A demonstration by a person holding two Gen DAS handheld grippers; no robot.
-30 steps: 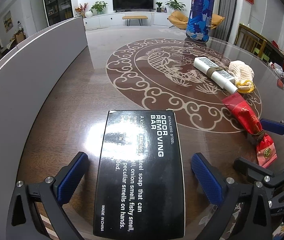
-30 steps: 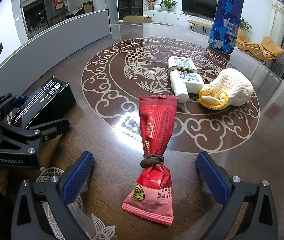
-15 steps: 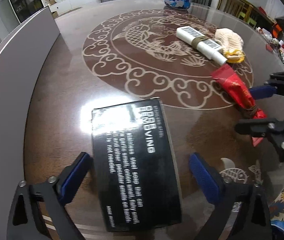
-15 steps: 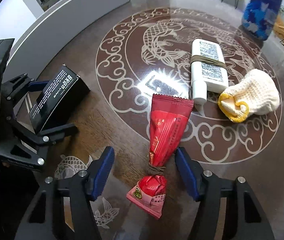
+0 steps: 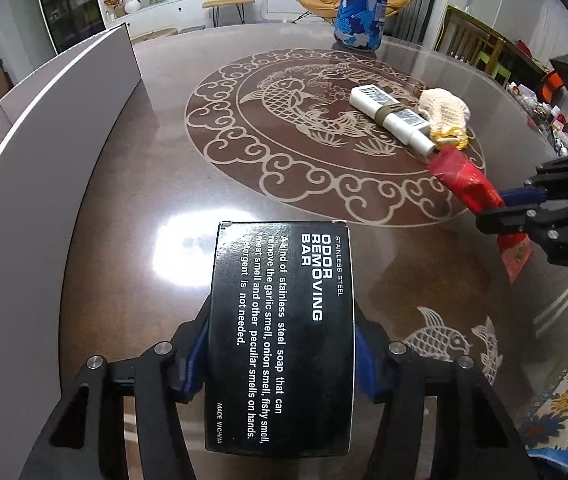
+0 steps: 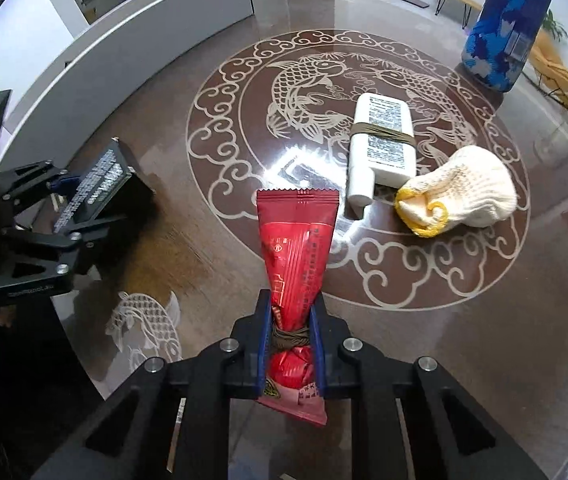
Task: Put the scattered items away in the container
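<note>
A black box (image 5: pixel 280 340) printed "ODOR REMOVING BAR" in white sits between the blue pads of the left gripper (image 5: pixel 280 356). Its jaws have just been closing and now press on both long sides of the box, grasping it near its lower half. From the right wrist view the box looks tilted, its far end raised off the table.

A red snack packet (image 6: pixel 296 264), cinched with a brown band near one end, is pinched in the right gripper (image 6: pixel 291 344). Those jaws have also just been closing and now clench the packet tightly at the band, with the long end fanning out forward and the short end sticking out behind the pads.

Beyond the packet, on the dark glossy table (image 5: pixel 132 216) with a pale fish and cloud pattern, lie a white flat bottle (image 6: pixel 380 148) wrapped by a brown band and, touching its lower corner, a cream knitted glove with a yellow cuff (image 6: pixel 464 192).

A tall blue patterned cylinder (image 6: pixel 504 24) stands upright at the far edge of the table. Along the table's left side runs a long grey container wall (image 5: pixel 44 136).
</note>
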